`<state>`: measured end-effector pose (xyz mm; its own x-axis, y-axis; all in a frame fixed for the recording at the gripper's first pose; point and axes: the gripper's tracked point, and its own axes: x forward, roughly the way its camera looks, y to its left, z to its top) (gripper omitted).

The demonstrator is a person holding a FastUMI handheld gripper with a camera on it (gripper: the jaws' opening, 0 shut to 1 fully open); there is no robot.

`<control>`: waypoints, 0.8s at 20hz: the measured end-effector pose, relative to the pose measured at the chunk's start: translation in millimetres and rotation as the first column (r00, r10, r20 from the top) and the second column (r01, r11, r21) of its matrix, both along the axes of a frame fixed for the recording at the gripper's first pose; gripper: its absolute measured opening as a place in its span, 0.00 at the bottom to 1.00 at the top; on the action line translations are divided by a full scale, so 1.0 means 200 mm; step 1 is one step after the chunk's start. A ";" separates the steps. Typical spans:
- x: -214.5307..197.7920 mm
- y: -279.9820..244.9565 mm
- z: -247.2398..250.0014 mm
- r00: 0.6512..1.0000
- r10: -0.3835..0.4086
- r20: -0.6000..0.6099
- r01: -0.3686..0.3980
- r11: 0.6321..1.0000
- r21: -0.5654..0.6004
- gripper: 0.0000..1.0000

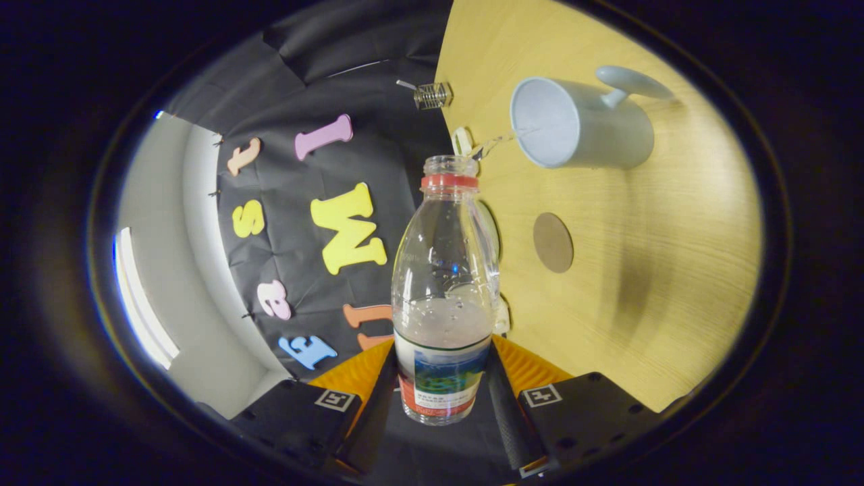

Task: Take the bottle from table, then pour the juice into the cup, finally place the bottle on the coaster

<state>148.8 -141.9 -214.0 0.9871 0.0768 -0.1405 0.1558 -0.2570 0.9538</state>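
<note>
The gripper [442, 391] clamps both fingers on the labelled base of the bottle [445, 270], which is uncapped and tipped toward the cup [580, 121]. A thin stream runs from its mouth into the cup on the worktop [675, 283], with the round coaster [553, 242] between.

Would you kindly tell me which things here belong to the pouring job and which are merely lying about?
Part of the job:
- clear plastic bottle with red neck ring, uncapped, part full, held tilted in the gripper
- pale blue mug
- round brown coaster between bottle and mug

Lying about:
- small wire-mesh object at the wooden table's edge
- white ring-shaped item behind the bottle's mouth
</note>
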 end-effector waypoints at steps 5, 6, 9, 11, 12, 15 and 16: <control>0.01 0.00 0.01 1.000 0.002 -0.004 -0.002 1.000 0.029 0.75; 0.01 -0.01 0.02 1.000 -0.001 -0.006 0.001 0.999 0.037 0.75; 0.02 -0.01 0.03 1.000 0.008 -0.017 -0.007 0.998 0.059 0.75; 0.02 -0.02 0.04 1.000 0.005 -0.018 -0.003 0.997 0.076 0.75; 0.02 -0.03 0.05 1.000 0.000 -0.017 0.001 0.996 0.084 0.75; 0.02 -0.04 0.07 1.000 -0.004 -0.020 0.006 0.994 0.107 0.75; 0.03 -0.04 0.08 1.000 -0.006 -0.020 0.009 0.993 0.115 0.75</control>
